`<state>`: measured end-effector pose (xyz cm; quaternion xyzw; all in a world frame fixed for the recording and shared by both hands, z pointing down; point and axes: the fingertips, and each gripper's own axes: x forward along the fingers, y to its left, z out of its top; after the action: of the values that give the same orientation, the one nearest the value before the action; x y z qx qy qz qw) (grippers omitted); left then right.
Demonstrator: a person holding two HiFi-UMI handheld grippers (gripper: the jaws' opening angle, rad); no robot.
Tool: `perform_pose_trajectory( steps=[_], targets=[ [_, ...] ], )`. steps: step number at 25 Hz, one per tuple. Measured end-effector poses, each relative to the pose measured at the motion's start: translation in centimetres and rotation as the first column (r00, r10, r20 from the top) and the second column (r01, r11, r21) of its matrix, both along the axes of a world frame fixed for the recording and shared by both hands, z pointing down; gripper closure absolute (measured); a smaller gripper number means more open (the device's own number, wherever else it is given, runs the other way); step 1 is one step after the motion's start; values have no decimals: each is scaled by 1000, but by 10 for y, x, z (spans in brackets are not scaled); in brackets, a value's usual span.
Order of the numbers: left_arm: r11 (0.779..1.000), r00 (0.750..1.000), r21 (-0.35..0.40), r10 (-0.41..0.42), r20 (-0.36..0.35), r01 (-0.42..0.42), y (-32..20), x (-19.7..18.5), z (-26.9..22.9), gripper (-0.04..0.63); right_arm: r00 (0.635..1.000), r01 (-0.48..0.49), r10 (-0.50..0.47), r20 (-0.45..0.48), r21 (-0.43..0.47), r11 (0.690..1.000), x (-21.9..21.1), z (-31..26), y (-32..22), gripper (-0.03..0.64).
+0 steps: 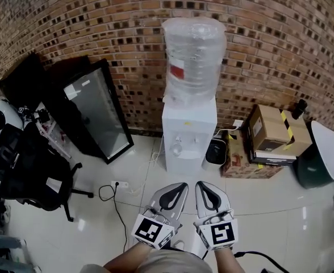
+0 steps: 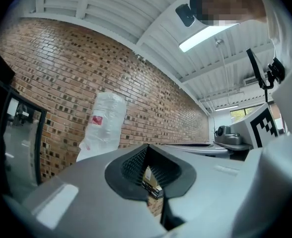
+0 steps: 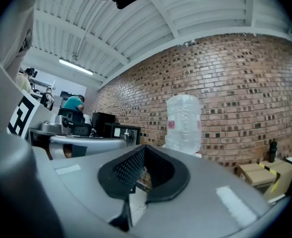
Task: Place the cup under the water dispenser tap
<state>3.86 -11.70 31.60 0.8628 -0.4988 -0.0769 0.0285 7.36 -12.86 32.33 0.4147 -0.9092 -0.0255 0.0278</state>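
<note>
A white water dispenser (image 1: pixel 188 135) with a clear plastic-wrapped bottle (image 1: pixel 193 58) stands against the brick wall, straight ahead of me. A small clear round thing (image 1: pixel 176 149) sits at its tap recess; I cannot tell whether it is a cup. My left gripper (image 1: pixel 177 189) and right gripper (image 1: pixel 205 187) are side by side low in the head view, both pointing at the dispenser and well short of it. Both are shut with nothing between the jaws. The bottle (image 2: pixel 104 123) shows over the closed left gripper (image 2: pixel 150 172), and the bottle (image 3: pixel 183 123) rises behind the closed right gripper (image 3: pixel 143 170).
A black glass-fronted panel (image 1: pixel 96 110) leans on the wall at the left, with a black office chair (image 1: pixel 30 164) in front of it. A power strip and cable (image 1: pixel 119 185) lie on the tiled floor. Cardboard boxes (image 1: pixel 272 132) and a dark green bin (image 1: pixel 320 155) stand right of the dispenser.
</note>
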Motion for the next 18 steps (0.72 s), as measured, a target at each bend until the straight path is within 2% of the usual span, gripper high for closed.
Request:
perform_pose_trajectory(
  steps=[8, 18],
  targets=[
    [1000, 1000, 13, -24, 4, 24, 34, -14, -5, 603, 1000, 21, -22, 14, 17, 1000, -9, -6, 34, 611],
    [1000, 1000, 13, 0, 23, 0, 49, -35, -10, 603, 1000, -20, 19, 22, 23, 1000, -29, -11, 47, 612]
  ],
)
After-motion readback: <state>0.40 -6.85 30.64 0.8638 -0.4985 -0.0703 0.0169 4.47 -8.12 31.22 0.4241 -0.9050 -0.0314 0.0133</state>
